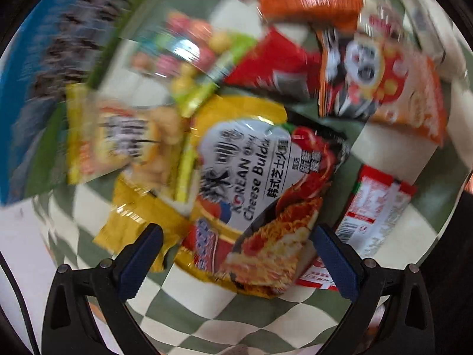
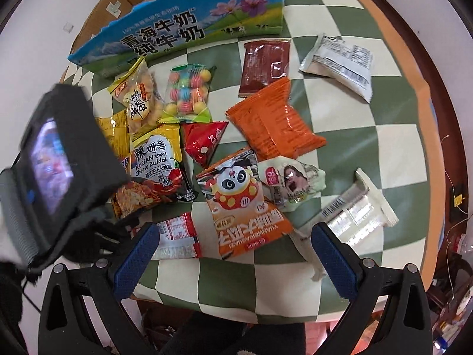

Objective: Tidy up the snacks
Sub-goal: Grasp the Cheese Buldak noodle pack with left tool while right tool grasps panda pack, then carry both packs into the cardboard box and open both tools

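Note:
Many snack packets lie spread on a green-and-cream checkered cloth (image 2: 348,136). My left gripper (image 1: 236,254) is open, its jaws standing either side of the near end of a yellow Korean Cheese Buldak packet (image 1: 251,183), which also shows in the right wrist view (image 2: 156,165). My right gripper (image 2: 233,251) is open and empty above the table's near edge, with an orange panda packet (image 2: 239,204) between its jaws further off. The left wrist view is motion-blurred. The left gripper's body (image 2: 53,177) hides part of the left side of the pile.
A blue milk carton box (image 2: 183,29) stands open at the back left. Other packets include an orange one (image 2: 275,121), a brown one (image 2: 264,65), a silver-white one (image 2: 340,62), a clear candy bag (image 2: 186,91) and a clear wrapper (image 2: 354,210). The table edge runs along the right.

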A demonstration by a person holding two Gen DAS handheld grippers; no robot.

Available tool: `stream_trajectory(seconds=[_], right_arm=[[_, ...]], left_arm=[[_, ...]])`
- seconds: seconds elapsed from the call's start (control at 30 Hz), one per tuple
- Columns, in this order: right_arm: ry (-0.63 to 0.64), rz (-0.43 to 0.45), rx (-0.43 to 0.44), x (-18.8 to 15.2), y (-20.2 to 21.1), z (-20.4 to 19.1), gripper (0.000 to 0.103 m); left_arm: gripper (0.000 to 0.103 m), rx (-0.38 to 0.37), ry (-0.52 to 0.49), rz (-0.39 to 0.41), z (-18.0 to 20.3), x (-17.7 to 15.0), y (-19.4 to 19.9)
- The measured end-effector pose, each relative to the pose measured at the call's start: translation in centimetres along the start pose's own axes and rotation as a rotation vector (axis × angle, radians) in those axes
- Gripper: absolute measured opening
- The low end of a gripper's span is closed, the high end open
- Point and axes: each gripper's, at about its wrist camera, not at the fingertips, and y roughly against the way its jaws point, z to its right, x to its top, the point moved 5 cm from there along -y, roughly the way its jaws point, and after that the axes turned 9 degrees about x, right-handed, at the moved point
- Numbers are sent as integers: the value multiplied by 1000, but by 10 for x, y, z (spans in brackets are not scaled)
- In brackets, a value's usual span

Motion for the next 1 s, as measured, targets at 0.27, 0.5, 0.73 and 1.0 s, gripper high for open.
stream_trajectory(seconds=[0.27,0.5,0.73,1.0], right_arm=[[10,-42,-21,0,-19,1,103],[-20,-58,-17,2,-30,4,103],[-34,-137,-37,14,-67,6,96],[-26,-173,-109,21,-108,6,74]], left_arm=[[92,-88,-20,-31,11,6,-39],[88,-300,405,-51,-30,-19,-46],[88,-497,961,-168,-40,-115,-75],[89,-477,1136,-232,-23,-170,-111]])
